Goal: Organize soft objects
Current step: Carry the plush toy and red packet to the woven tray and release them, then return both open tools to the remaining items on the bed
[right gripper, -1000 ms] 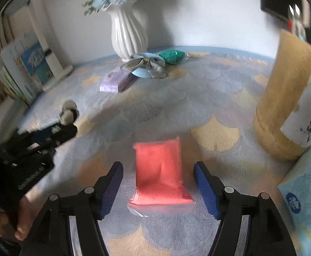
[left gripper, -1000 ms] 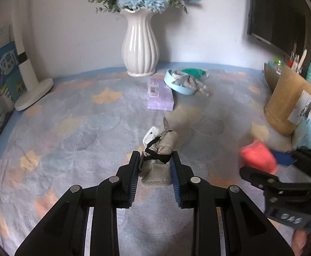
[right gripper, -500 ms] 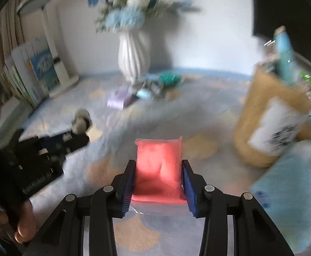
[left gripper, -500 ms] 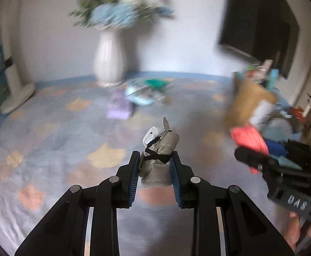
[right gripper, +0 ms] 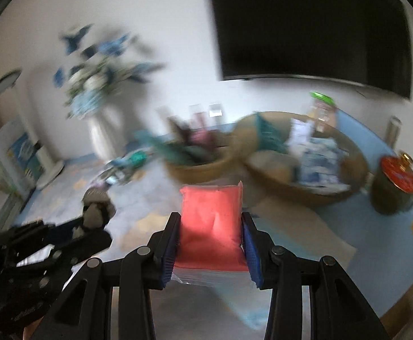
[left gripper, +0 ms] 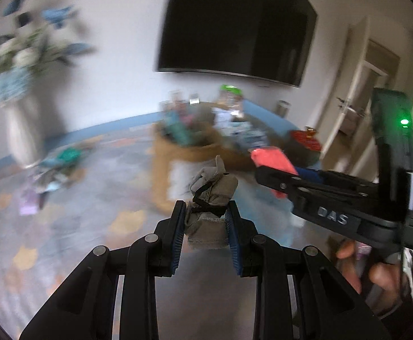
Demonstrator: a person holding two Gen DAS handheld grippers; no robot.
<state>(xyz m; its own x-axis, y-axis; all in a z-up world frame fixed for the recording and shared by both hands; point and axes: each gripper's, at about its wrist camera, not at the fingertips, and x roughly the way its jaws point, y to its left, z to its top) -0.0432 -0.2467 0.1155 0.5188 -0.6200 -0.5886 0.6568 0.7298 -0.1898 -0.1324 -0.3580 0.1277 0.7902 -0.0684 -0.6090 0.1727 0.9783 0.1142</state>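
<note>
Since a second ago both grippers have lifted off the patterned tablecloth point(left gripper: 73, 226) and swung away from the white vase point(left gripper: 22, 130) toward the baskets at the table's right end; the view is now badly blurred. The right gripper point(right gripper: 210, 243), whose jaws stood wide around the red pouch point(right gripper: 210, 226) then, has closed on it, blue pads pressed against both its sides, and carries it clear of the cloth. In the left wrist view that pouch shows red above the other tool's black finger. The left gripper point(left gripper: 206, 235) is clamped on the grey fabric bundle point(left gripper: 210, 201) (a black cord is wrapped around its middle), which sticks up between the pads, off the table. Ahead stand a tall tan basket point(left gripper: 178, 164) and a wide shallow woven basket point(right gripper: 305, 187), both holding things too smeared to name. A dark screen point(right gripper: 311, 28) hangs on the wall behind.
</note>
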